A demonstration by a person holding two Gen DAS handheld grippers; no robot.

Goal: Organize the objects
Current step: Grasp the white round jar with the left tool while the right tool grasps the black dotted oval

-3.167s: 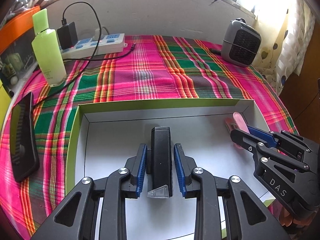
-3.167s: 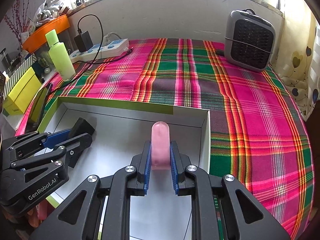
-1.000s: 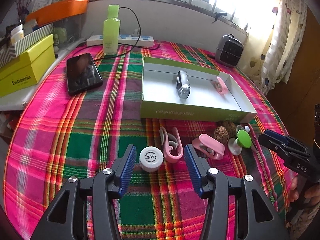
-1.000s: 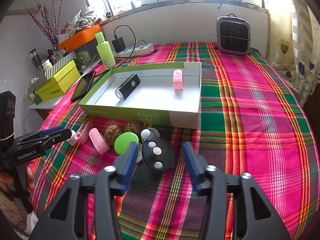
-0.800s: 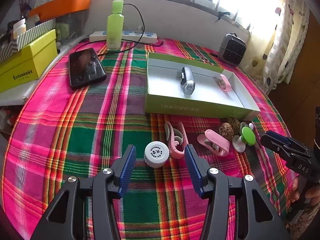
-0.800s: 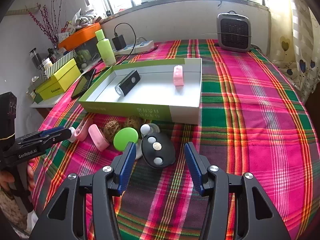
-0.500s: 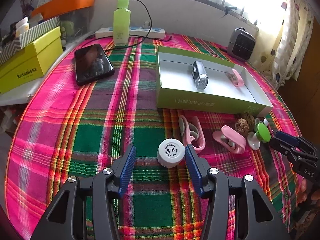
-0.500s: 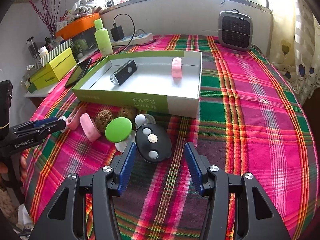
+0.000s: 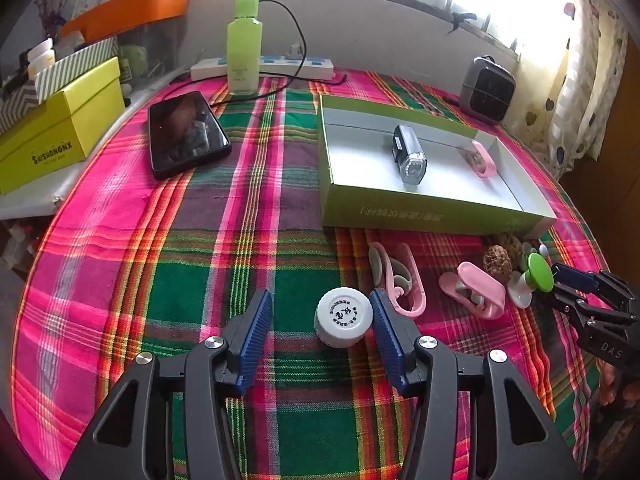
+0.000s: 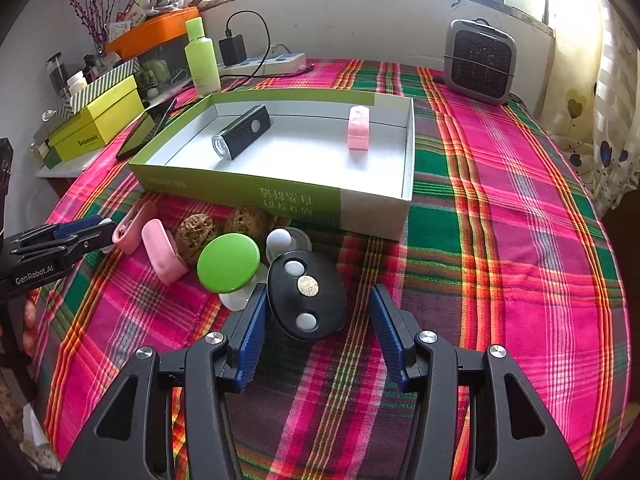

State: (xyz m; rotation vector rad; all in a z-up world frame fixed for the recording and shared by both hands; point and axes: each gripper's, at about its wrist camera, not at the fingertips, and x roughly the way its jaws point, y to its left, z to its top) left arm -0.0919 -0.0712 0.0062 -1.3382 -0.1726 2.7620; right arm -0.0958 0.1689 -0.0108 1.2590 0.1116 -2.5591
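Left gripper (image 9: 320, 336) is spread wide around the white cap (image 9: 344, 322); the cap sits close against the right-hand pad with a clear gap on the other side, nothing pinched. Right gripper (image 10: 316, 324) is parted too, straddling the black remote (image 10: 306, 300), which sits nearer the left-hand pad.

The green box (image 10: 280, 196) is at 12 o'clock from the remote with its near wall facing the clutter, and holds two things: one flashlight (image 10: 242, 132), one pink clip (image 10: 358, 127).

Loose on the cloth (image 10: 500, 240): two walnuts (image 10: 194, 236), two pink clips (image 9: 472, 290), one green-topped piece (image 10: 228, 262). Lots of bare cloth at 3 o'clock from the remote.
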